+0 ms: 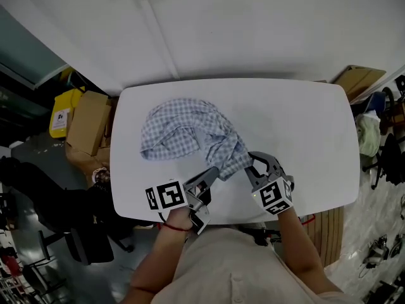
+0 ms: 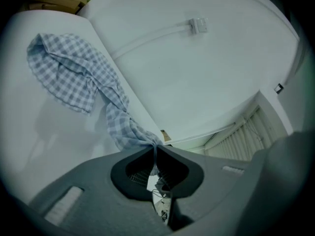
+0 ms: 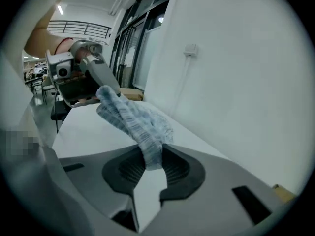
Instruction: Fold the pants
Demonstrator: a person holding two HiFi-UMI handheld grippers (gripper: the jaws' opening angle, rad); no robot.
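We saw the pants (image 1: 190, 135) as a crumpled checked heap on the white table (image 1: 304, 125), a little left of its middle. One twisted end reached toward the near edge, where both tools had hold of it.

The left gripper (image 1: 212, 175) had its jaws almost fully together on a thin pinch of the cloth. The right gripper (image 1: 252, 163) stood just beside it, its jaws narrow, with a thicker roll of the same cloth pressed between the pads.

We judged the cloth to be thin, light and very soft. It would sag and trail after the tools, keep no shape by itself, and not break. A small pinch could slip out under a pull. Better places to take hold would be the waistband or the leg hems, near the corners, but we could not tell where these were in the heap.

The head view alone showed the whole heap and both tools side by side, but not the pads. The left gripper view showed the cloth running like a rope from its jaws to the heap. The right gripper view showed the thick fold in its own jaws and, beyond it, the other tool and the hand that held it.
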